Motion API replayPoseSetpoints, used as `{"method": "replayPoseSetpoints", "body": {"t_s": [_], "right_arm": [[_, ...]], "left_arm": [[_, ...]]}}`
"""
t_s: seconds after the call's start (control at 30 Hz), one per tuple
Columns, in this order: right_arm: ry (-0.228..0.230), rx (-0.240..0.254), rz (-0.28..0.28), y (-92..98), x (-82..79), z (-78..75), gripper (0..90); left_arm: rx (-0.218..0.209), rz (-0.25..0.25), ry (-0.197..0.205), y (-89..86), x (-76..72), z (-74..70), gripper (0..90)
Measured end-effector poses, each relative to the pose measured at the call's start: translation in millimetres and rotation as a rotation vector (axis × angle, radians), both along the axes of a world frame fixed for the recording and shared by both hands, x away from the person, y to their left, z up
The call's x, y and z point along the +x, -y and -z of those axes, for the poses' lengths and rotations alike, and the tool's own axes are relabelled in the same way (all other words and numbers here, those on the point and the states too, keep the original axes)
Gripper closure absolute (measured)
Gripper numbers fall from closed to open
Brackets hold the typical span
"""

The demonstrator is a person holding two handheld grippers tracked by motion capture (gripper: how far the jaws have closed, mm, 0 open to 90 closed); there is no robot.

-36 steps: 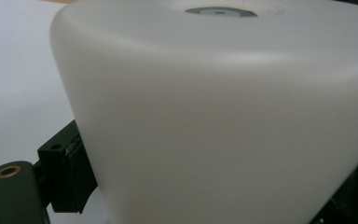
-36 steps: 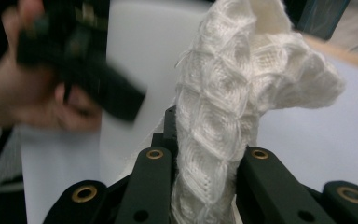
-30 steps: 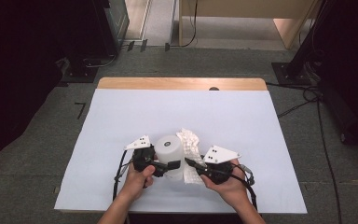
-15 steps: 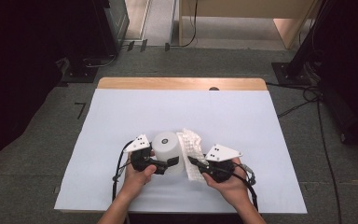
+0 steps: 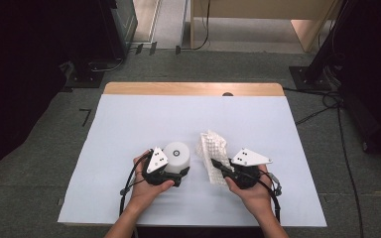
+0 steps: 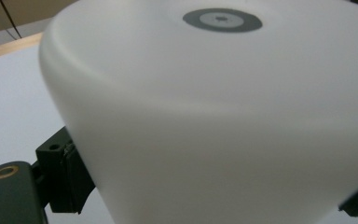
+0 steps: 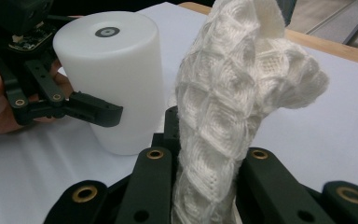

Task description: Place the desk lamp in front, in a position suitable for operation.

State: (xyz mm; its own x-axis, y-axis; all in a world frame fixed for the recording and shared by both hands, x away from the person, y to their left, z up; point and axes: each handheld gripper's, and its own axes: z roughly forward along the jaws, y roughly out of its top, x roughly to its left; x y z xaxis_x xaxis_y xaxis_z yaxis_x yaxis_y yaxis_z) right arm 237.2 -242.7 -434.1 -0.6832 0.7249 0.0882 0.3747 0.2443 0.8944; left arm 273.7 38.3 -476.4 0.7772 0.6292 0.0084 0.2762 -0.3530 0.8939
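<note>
A white cylinder (image 5: 176,154) with a grey ring on its top stands upright on the white sheet. My left gripper (image 5: 178,170) is shut on its lower side. In the left gripper view the cylinder (image 6: 214,107) sits between the two black pads (image 6: 70,179). To its right, my right gripper (image 5: 217,164) is shut on a white waffle-knit cloth (image 5: 212,148). In the right gripper view the cloth (image 7: 223,107) rises bunched from between the jaws of the right gripper (image 7: 205,161). The cylinder (image 7: 116,70) stands to its left with one left finger (image 7: 95,111) across it.
A white sheet (image 5: 129,124) covers the table, with a strip of wooden edge (image 5: 193,89) at the far side. Beyond and beside the table are grey floor, cables (image 5: 322,106) and dark stands (image 5: 94,74).
My right gripper has drawn the cloth to the right, away from the cylinder, so a gap now lies between them. The left gripper and cylinder have hardly moved.
</note>
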Motion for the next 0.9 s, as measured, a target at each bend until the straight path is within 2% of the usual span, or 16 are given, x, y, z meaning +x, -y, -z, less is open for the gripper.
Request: {"method": "replayPoseSetpoints", "body": {"t_s": [0.07,0.17,0.23,0.3,0.37,0.43,0.47,0.57,0.63,0.73,0.8,0.83,0.9], "right_arm": [[-0.002,0.002,0.003,0.5,0.1,0.0,79.3],[0.004,0.002,0.01,1.8,0.5,-0.1,79.3],[0.003,0.005,0.013,2.4,0.8,-0.3,79.4],[0.002,0.004,0.013,2.6,0.8,-0.3,79.3],[0.006,0.0,0.012,2.5,0.6,0.0,79.3],[0.008,-0.004,0.011,2.6,0.6,0.2,79.3],[0.009,-0.007,0.012,2.6,0.6,0.3,79.3],[0.006,-0.007,0.015,3.3,0.6,0.5,79.3],[0.009,-0.005,0.018,4.2,0.8,0.1,79.3],[0.006,0.018,0.013,4.3,-0.2,-2.1,79.4],[0.011,0.033,-0.004,3.0,-1.8,-5.1,79.4],[0.019,0.041,-0.02,1.9,-3.0,-7.0,79.3],[0.041,0.058,-0.044,-1.5,-6.3,-11.1,79.4]], "left_arm": [[0.0,-0.018,-0.003,1.3,-3.2,-1.7,4.7],[-0.012,-0.073,0.006,5.0,-9.7,-4.5,3.8],[-0.003,-0.147,0.006,10.9,-13.4,-5.7,3.5],[-0.014,-0.227,0.008,16.7,-17.8,-6.4,3.2],[0.004,-0.29,0.01,21.9,-21.2,-7.1,3.3],[0.02,-0.322,0.014,25.7,-23.7,-7.9,3.9],[0.022,-0.325,0.014,25.1,-23.7,-8.3,7.6],[0.001,-0.286,0.008,19.5,-20.3,-8.0,8.0],[-0.017,-0.232,-0.003,13.9,-16.5,-7.9,8.2],[-0.127,-0.1,-0.056,2.6,-7.9,-7.7,8.2],[-0.211,0.019,-0.127,-4.4,-0.1,-6.3,8.2],[-0.246,0.054,-0.151,-7.3,2.3,-5.5,8.2],[-0.287,0.117,-0.185,-9.8,5.7,-4.7,8.2]]}}
